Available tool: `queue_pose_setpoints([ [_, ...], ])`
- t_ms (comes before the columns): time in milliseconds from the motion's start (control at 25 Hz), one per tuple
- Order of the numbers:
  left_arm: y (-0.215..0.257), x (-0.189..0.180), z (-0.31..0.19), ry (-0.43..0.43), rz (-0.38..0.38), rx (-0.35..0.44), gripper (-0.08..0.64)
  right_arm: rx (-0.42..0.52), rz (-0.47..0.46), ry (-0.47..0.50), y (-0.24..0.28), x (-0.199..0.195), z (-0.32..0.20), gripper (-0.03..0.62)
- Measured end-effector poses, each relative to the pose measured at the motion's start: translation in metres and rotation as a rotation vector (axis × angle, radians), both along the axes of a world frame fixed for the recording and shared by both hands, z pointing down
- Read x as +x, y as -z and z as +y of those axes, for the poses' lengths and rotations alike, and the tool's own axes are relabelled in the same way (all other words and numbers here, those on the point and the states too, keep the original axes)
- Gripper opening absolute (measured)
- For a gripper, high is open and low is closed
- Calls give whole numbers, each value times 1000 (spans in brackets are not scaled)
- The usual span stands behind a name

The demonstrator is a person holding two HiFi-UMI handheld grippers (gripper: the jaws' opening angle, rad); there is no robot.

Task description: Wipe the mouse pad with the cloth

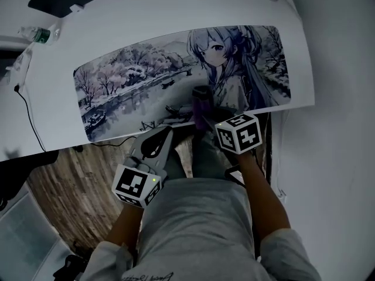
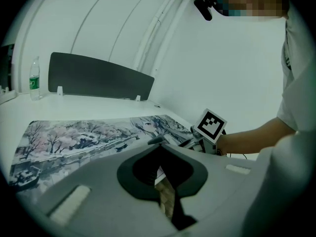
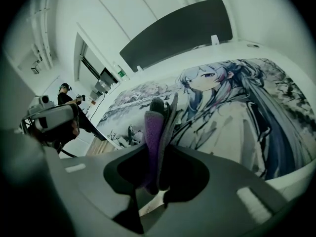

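Observation:
A long mouse pad (image 1: 146, 81) printed with a snowy landscape and an anime girl lies on the white desk (image 1: 146, 16). My right gripper (image 1: 202, 119) is at the pad's near edge, shut on a folded purple cloth (image 1: 202, 101). In the right gripper view the cloth (image 3: 154, 127) stands up between the jaws, over the pad (image 3: 237, 112). My left gripper (image 1: 166, 134) hovers just off the desk's front edge, left of the right one. Its jaws look shut with nothing in them (image 2: 159, 141). In the left gripper view the pad (image 2: 89, 135) stretches ahead.
A water bottle (image 1: 40, 36) stands at the desk's far left corner. A dark divider panel (image 2: 98, 78) lines the desk's back edge. A black cable (image 1: 29, 116) hangs over the left front edge above wooden floor (image 1: 64, 180). Another person (image 3: 64, 95) stands far off.

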State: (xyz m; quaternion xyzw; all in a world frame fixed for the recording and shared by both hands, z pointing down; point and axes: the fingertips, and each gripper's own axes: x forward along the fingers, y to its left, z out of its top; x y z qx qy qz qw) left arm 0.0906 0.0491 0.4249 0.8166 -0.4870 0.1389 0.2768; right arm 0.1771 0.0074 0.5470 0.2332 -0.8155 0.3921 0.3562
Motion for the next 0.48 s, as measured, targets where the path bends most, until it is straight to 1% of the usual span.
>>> queue_pose_setpoints([
  [320, 7, 59, -28, -51, 12, 16, 18, 0, 20, -64, 1, 71, -24, 104],
  [480, 6, 81, -36, -70, 9, 23, 18, 0, 24, -104, 0, 106, -36, 104],
])
